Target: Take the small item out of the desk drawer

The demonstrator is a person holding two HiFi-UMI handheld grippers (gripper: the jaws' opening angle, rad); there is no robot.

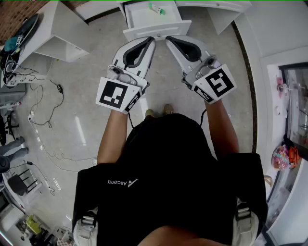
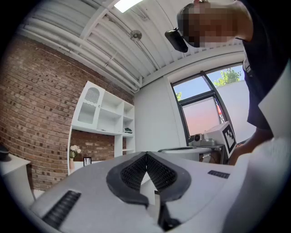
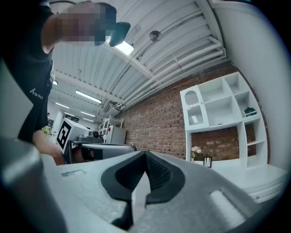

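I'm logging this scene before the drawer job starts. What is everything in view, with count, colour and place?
drawer: one, white, open, top centre of the head view
small item: one, green, inside the drawer
cables: several, black and white, on the floor at left
shelf unit: one, white, against the brick wall
window: one, dark frame, right of the shelf unit
shoes: two, light brown, on the floor below the drawer
left tongs: one, white and black, shut, empty, near the drawer front
right tongs: one, white and black, shut, empty, beside the left tongs
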